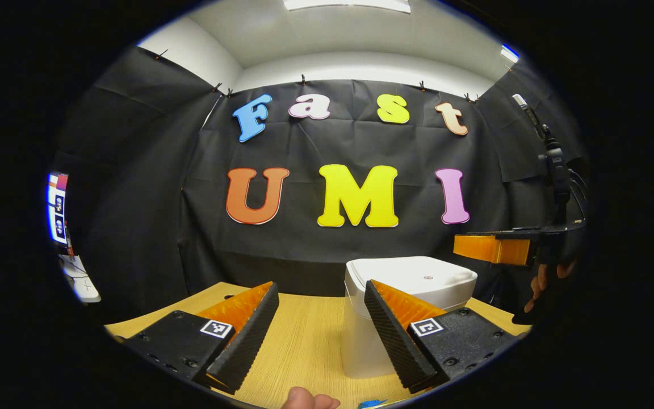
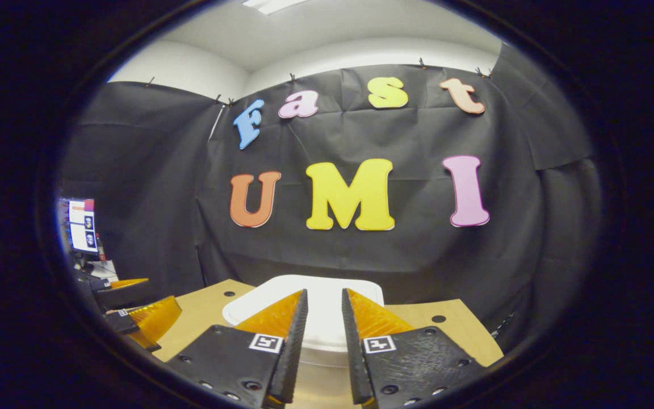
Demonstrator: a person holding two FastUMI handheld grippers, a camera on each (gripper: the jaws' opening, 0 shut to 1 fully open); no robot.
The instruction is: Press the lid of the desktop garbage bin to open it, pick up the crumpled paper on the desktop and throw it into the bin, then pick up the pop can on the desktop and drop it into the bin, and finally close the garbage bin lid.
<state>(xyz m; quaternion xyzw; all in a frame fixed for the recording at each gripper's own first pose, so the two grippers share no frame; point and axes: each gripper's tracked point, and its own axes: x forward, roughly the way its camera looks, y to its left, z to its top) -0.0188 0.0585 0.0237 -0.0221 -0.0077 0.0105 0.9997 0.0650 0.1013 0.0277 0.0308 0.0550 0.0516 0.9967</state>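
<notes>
The white desktop bin [image 1: 412,284] stands on the wooden table [image 1: 304,335] with its lid down. My left gripper [image 1: 321,295] is open wide, nothing between its fingers, and hangs over the table just in front and to the left of the bin. My right gripper [image 1: 463,248] hovers level above the bin's right side, held by a hand [image 1: 537,284]. In the right gripper view that gripper [image 2: 324,298] looks down over the bin lid [image 2: 321,318] with only a narrow gap between its fingers and nothing in it. The left gripper [image 2: 145,304] shows low at the left.
A thumb [image 1: 304,400] and a small blue thing [image 1: 372,403] sit at the bottom edge of the left gripper view. A camera on a stand [image 1: 554,165] rises at the right. A monitor [image 2: 83,224] stands beyond the table's left end. The table [image 2: 452,329] has holes near its back corners.
</notes>
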